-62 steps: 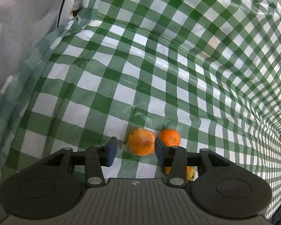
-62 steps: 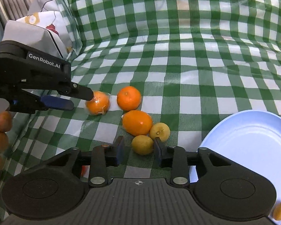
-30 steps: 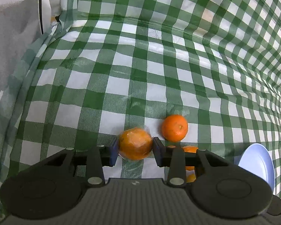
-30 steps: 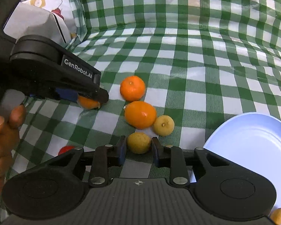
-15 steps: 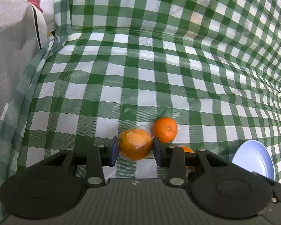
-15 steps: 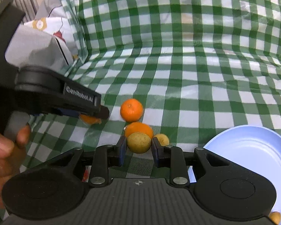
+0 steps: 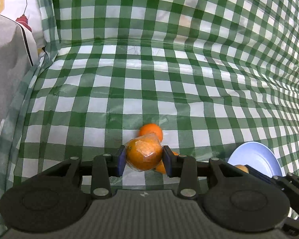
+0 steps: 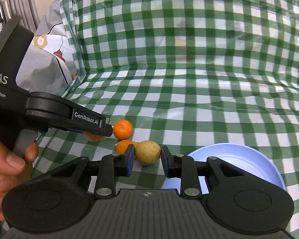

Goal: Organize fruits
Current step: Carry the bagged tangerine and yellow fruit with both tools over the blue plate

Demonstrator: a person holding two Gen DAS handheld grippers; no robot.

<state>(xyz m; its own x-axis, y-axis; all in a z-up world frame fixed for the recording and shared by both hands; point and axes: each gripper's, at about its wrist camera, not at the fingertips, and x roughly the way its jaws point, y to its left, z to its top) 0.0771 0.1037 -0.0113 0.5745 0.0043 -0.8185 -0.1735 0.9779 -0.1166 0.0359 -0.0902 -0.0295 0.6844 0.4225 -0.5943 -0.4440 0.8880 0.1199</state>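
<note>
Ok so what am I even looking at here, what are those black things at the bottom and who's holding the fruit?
No robot here: a person holds a handheld gripper in each hand, each with a camera looking out along its two fingers. One picture is from the left gripper, which is shut on a plastic-wrapped orange. The other is from the right gripper, shut on a small yellowish fruit. In that view you also see the person's hand holding the left one. On the green checked cloth lie more oranges and a pale blue plate.

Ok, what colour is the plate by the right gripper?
Pale blue plate, clearest in the right wrist view.
</note>
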